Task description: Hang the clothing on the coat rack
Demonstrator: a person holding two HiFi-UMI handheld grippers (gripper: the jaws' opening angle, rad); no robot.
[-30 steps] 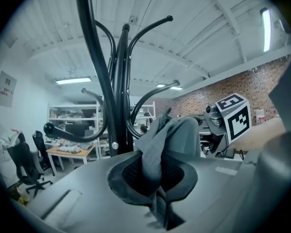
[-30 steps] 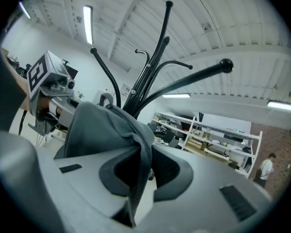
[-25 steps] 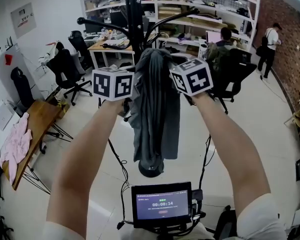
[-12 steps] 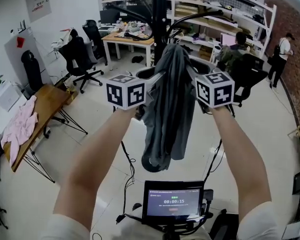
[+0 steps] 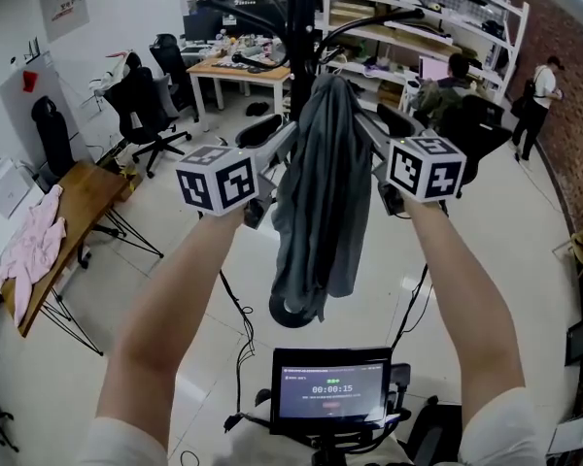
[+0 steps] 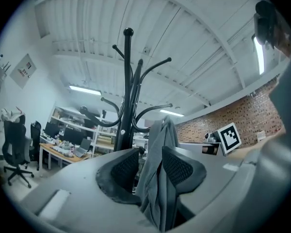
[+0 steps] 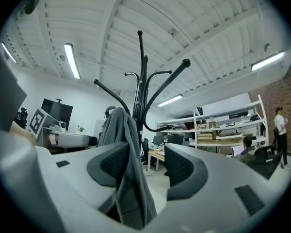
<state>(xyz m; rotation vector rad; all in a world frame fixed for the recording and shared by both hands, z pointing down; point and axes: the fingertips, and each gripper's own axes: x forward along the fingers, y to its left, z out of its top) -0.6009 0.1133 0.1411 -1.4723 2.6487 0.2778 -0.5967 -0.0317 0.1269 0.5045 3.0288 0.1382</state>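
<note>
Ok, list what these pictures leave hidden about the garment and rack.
- Whether a hook holds the garment: head view, its own folds cover the top.
- Rack base: head view, partly behind the garment's hem.
- Rack top: head view, cut by the upper edge.
- Screen text: head view, too small.

Soft matt grey cloth garment, glossy black metal coat rack, smooth shiny floor

— What sort of place is it?
— A shared office, half workshop. Black swivel chairs stand by a desk crowded with monitors, and white shelving holds boxes.
— Anything more?
— A seated person faces a screen near a brick wall, and strip lights run along the ceiling.
</note>
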